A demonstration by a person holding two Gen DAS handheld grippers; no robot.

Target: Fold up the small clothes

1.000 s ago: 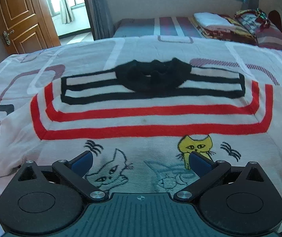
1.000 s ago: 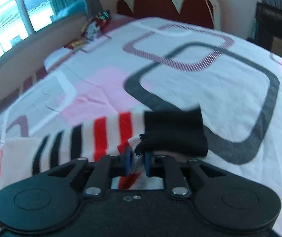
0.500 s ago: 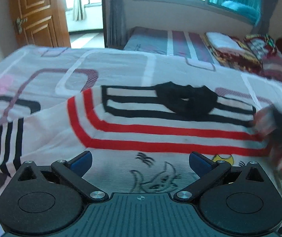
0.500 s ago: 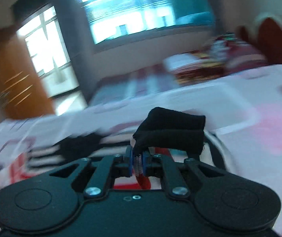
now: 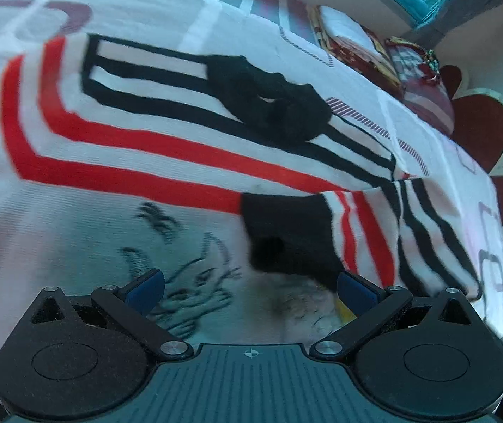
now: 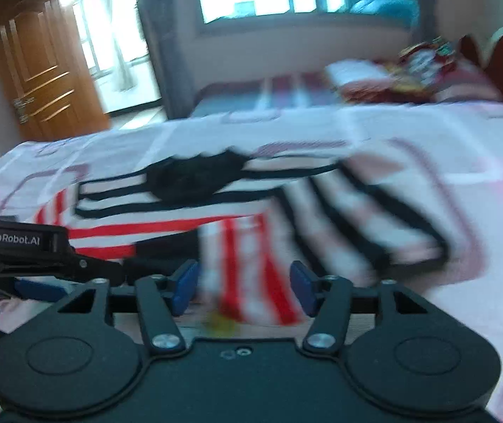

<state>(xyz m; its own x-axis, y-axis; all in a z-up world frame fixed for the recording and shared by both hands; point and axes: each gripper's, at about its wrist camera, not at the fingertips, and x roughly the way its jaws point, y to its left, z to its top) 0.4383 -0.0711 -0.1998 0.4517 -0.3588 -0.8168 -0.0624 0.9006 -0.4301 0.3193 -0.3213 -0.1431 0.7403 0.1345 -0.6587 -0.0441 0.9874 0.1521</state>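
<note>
One sleeve (image 5: 353,225) folded in across the sweater (image 5: 181,162) chest, black cuff at my left gripper's (image 5: 249,287) 1 o'clock. Both grippers, right gripper (image 6: 244,287) too, gape wide, holding nothing. Other sleeve and body folds probably remain (blurry). Pillows (image 5: 417,70) at 1 o'clock, not obstructing.

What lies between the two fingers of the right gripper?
In the right wrist view, the right gripper is open; the striped sleeve of the sweater lies between its fingers, not pinched.
</note>
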